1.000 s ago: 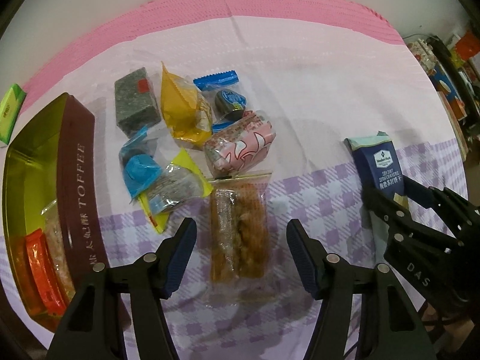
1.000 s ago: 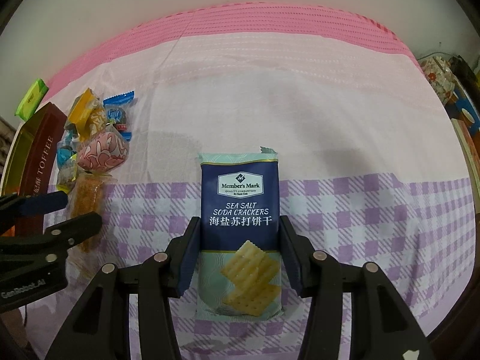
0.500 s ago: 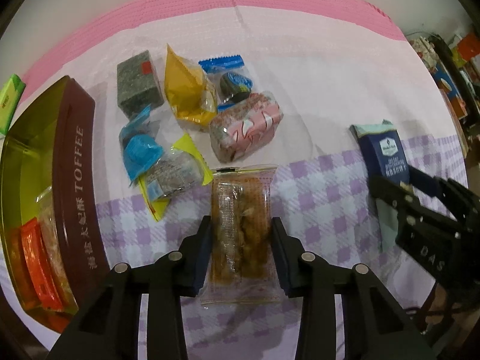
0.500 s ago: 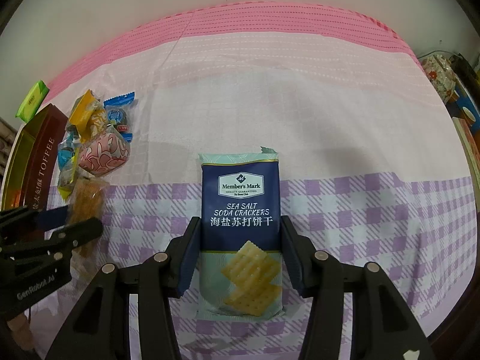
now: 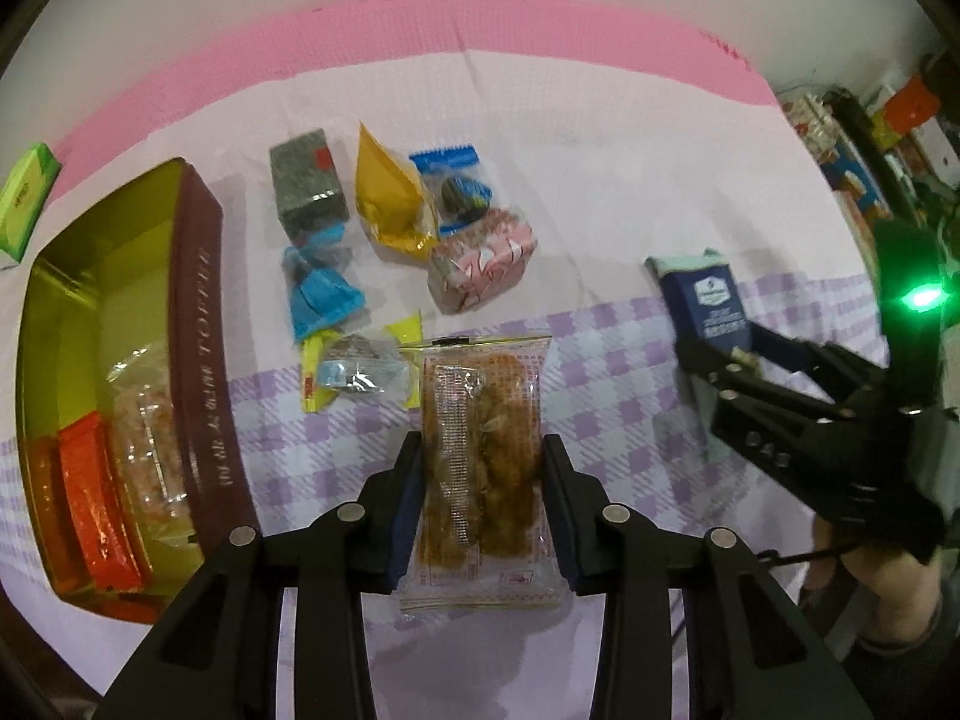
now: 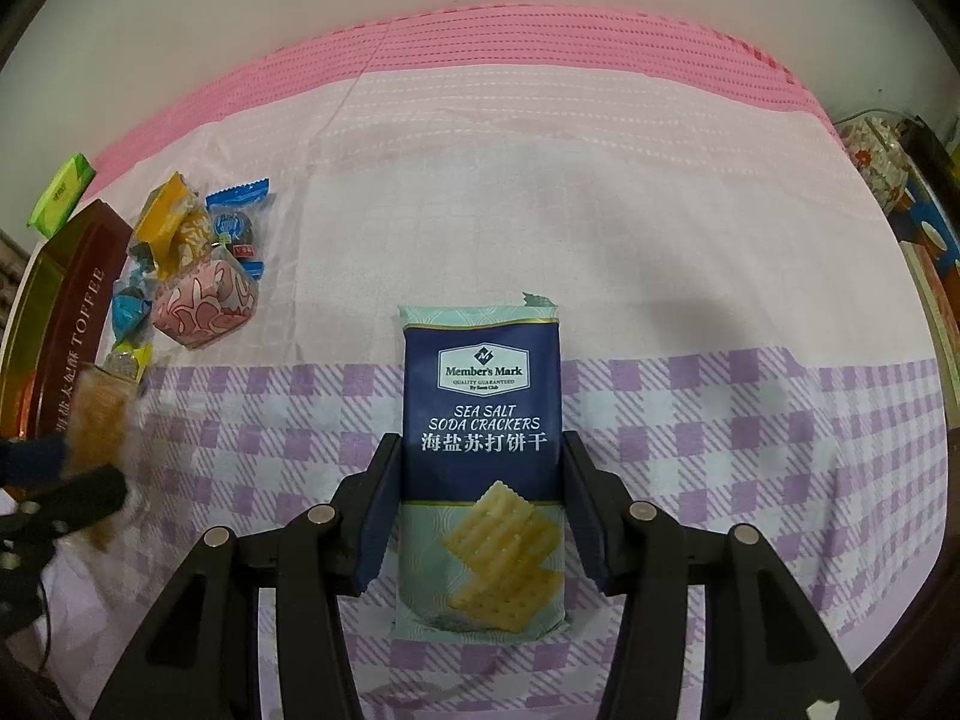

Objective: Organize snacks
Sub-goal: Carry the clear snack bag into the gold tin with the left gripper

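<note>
- A green packet (image 5: 24, 198) is lying at the far left edge of the counter (image 5: 600, 180), beyond the tin.
- A brown toffee tin (image 5: 201, 360) is sitting open at the left, and it is holding an orange-wrapped bar (image 5: 96, 510) and a clear-wrapped snack (image 5: 147, 432) side by side at its near end.
- Just right of the tin, loose snacks are lying in a cluster on the pale cloth: a grey block (image 5: 306, 192), a twisted blue candy (image 5: 321, 294), a yellow pouch (image 5: 387, 204), a blue-wrapped dark sweet (image 5: 459, 189), a pink patterned pack (image 5: 483, 261) and a small clear pack with yellow ends (image 5: 357, 369).
- The left gripper (image 5: 483, 492) is pointing steeply down with its fingers clamped on both long sides of a clear-wrapped brown pastry bar (image 5: 480, 456); in the right wrist view this bar is showing blurred, just right of the tin's wall.
- The pastry bar's far end is reaching near the small clear pack; whether they are touching, I cannot tell.
- Well apart to the right, on the purple check part of the cloth, a blue soda cracker pack (image 6: 483, 450) is lying flat.
- The right gripper (image 6: 480, 510) is standing over it, fingers pressing against both sides of the pack at its middle.
- A person's hand (image 5: 888, 594) is showing behind the right gripper's body.
</note>
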Available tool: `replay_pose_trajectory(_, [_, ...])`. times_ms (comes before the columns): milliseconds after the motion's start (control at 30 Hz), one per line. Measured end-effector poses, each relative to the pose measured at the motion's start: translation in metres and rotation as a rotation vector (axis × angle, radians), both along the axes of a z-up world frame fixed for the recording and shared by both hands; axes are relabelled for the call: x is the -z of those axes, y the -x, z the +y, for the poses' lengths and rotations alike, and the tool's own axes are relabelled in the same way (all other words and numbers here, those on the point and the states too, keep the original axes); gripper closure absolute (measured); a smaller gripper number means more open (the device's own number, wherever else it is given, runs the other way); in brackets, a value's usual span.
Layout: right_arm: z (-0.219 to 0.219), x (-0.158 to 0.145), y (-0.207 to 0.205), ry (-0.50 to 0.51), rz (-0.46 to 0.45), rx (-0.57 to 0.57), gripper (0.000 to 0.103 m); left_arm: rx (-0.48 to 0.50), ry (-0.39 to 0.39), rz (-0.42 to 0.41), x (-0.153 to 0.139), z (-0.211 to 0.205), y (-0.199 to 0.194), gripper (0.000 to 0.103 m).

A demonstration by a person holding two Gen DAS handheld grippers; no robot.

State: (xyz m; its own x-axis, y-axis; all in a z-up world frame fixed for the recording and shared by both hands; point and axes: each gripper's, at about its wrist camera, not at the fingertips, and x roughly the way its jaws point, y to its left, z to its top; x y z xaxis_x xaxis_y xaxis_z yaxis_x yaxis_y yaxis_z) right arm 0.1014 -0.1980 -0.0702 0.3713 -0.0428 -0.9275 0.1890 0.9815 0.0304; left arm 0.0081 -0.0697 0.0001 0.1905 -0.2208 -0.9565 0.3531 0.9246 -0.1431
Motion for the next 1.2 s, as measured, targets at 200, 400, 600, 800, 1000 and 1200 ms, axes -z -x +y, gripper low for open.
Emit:
replay_pose_trajectory(200, [0.003,0.001,0.0,0.009,-0.001,0.004,0.053,-0.04,0.036,-0.032,-0.023,0.029,-0.003,0.065])
replay_pose_trajectory(400, [0.005,0.001,0.0,0.025,-0.001,0.001,0.053,-0.14,0.051,-0.074,-0.044,0.075,-0.018,0.065])
replay_pose_trajectory(600, [0.005,0.002,0.0,0.031,-0.001,0.004,0.053,-0.243,0.022,-0.105,-0.051,0.125,-0.034,0.065])
replay_pose_trajectory(800, [0.005,0.001,0.001,0.032,0.0,0.007,0.053,-0.309,-0.021,-0.089,-0.039,0.155,-0.043,0.065])
replay_pose_trajectory(1000, [0.004,0.002,0.0,0.034,0.001,0.008,0.053,-0.335,-0.047,-0.061,-0.021,0.173,-0.046,0.064])
replay_pose_trajectory(1200, [0.004,0.002,0.0,0.035,0.001,0.011,0.053,-0.332,-0.07,-0.033,-0.003,0.175,-0.046,0.064])
